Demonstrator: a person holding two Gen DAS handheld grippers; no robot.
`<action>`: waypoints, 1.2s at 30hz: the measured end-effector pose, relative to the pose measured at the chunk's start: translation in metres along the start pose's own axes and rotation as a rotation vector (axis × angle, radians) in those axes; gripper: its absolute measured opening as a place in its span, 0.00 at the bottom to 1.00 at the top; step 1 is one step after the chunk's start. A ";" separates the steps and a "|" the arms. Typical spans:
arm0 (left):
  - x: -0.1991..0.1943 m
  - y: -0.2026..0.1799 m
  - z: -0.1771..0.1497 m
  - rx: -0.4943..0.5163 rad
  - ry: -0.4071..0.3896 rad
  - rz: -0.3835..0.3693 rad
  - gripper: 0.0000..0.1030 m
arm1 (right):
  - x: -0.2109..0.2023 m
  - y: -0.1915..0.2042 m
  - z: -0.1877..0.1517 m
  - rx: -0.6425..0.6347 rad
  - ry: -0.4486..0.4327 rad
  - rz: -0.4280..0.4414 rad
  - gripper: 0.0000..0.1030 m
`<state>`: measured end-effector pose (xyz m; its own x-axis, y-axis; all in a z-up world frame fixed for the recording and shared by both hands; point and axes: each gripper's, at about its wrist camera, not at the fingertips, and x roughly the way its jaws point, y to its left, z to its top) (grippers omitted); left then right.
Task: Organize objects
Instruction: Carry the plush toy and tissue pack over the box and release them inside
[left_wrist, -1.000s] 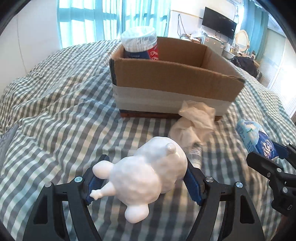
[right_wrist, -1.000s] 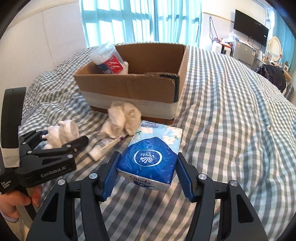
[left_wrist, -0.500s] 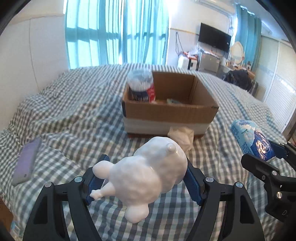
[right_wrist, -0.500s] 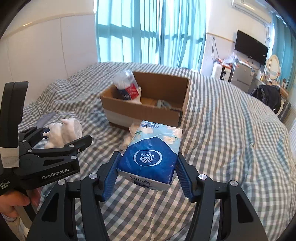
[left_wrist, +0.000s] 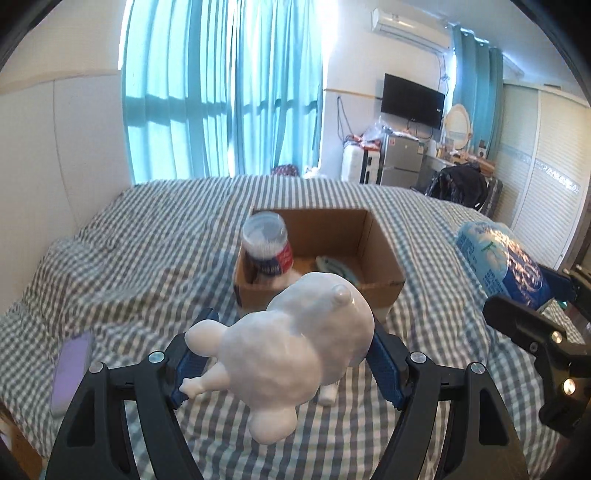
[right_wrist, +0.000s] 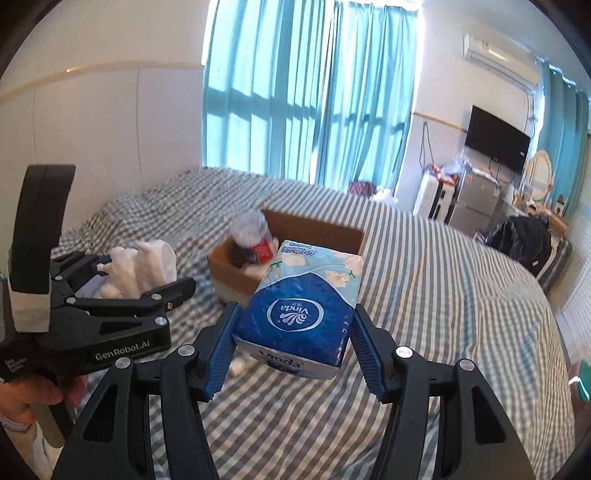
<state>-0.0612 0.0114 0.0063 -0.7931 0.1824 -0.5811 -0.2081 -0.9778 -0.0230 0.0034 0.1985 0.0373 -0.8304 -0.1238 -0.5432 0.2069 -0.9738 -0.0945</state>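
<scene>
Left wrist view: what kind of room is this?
Most likely a bedroom or small studio. A bed with a checked cover fills the foreground, a wall-mounted TV hangs opposite, and teal curtains cover a big window. A small fridge hints at a studio.

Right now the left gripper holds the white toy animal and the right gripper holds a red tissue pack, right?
Not quite. The tissue pack in the right gripper is blue, as the right wrist view shows. The left gripper does hold the white toy animal.

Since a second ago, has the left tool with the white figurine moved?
Yes. The left tool, shut on the white figurine, has risen: the cardboard box now looks smaller and farther below it.
</scene>
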 end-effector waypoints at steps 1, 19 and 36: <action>0.000 0.000 0.007 0.006 -0.009 0.001 0.76 | 0.000 -0.002 0.008 -0.008 -0.014 0.001 0.57; 0.075 0.016 0.107 -0.004 -0.056 0.020 0.76 | 0.066 -0.045 0.113 -0.035 -0.118 0.067 0.57; 0.185 0.017 0.099 0.024 0.043 0.041 0.76 | 0.196 -0.079 0.114 0.032 0.010 0.105 0.57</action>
<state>-0.2687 0.0385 -0.0209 -0.7760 0.1367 -0.6157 -0.1899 -0.9816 0.0215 -0.2344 0.2291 0.0338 -0.7999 -0.2243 -0.5567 0.2764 -0.9610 -0.0100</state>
